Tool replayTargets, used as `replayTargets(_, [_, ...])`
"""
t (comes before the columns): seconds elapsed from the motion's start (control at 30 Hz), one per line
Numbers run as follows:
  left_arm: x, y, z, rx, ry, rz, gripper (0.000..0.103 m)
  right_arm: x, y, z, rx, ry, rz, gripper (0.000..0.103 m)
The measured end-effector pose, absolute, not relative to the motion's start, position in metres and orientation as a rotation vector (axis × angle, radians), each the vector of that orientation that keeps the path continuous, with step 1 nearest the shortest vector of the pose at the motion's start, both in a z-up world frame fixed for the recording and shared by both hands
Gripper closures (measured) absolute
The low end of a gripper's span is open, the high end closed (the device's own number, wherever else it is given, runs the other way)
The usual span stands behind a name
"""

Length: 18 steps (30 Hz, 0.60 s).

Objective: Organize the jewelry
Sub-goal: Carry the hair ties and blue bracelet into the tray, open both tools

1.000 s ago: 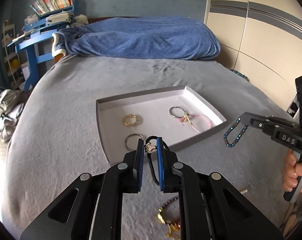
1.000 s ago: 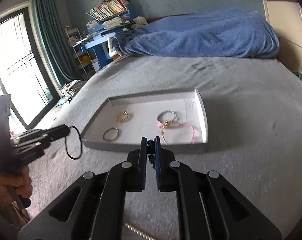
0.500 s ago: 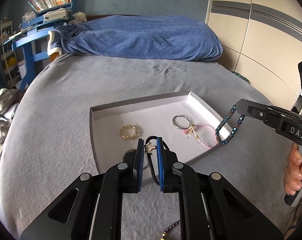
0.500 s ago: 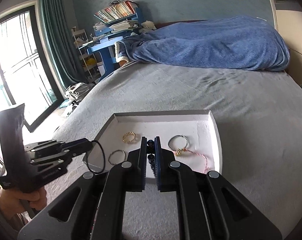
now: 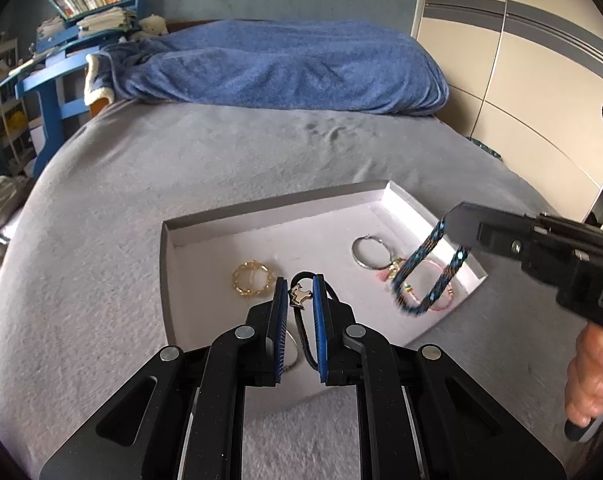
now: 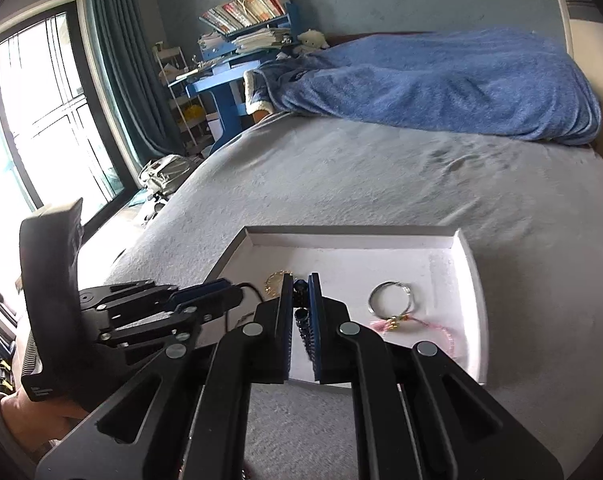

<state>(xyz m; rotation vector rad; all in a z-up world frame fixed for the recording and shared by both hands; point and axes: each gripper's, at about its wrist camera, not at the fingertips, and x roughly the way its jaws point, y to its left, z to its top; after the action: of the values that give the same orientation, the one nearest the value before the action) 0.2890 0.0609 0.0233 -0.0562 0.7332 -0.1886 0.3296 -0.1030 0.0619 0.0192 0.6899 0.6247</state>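
Task judged partly done: the shallow white rectangular tray (image 5: 169,264) on the grey bedspread (image 5: 101,208) already holds a gold chain-link ring bracelet (image 5: 252,279) toward its left side, a plain silver hoop (image 5: 368,253) toward its far right corner, and a thin pink cord bracelet with a gold charm (image 6: 415,323) just in front of that hoop, touching or overlapping it. Part of a thin silver ring (image 5: 292,354) shows by the near edge, mostly hidden behind the left tool. Two pieces are in transit, neither set down. Left gripper (image 5: 300,300): jaws drawn close together, clamped on a black cord bracelet with a small silver charm (image 5: 299,297), held over the tray's near edge; the cord loops down between the blue pads. Right gripper (image 6: 300,292): jaws nearly closed, pinching a dark blue beaded woven bracelet (image 5: 429,276), which hangs as a loop above the tray's right side, over the pink cord. Remaining, by my reading: lower and release both. Whether more jewelry lies outside the tray cannot be told from these views.
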Motion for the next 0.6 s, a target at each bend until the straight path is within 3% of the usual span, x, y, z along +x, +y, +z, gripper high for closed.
replayTargets(0.5, [0.312, 0.049, -0.021, 0.024, 0.865, -0.166, 0.089, 0.373, -0.116, -0.009, 0.066, 0.872, 0.523, 0.096])
replayTargets(0.57, [0.311, 0.05, -0.023, 0.025, 0.868, -0.152, 0.074, 0.372, -0.118, -0.012, 0.057, 0.874, 0.51, 0.096])
replayTargets(0.6, [0.31, 0.051, -0.023, 0.025, 0.865, -0.15, 0.071, 0.372, -0.119, -0.013, 0.051, 0.875, 0.505, 0.095])
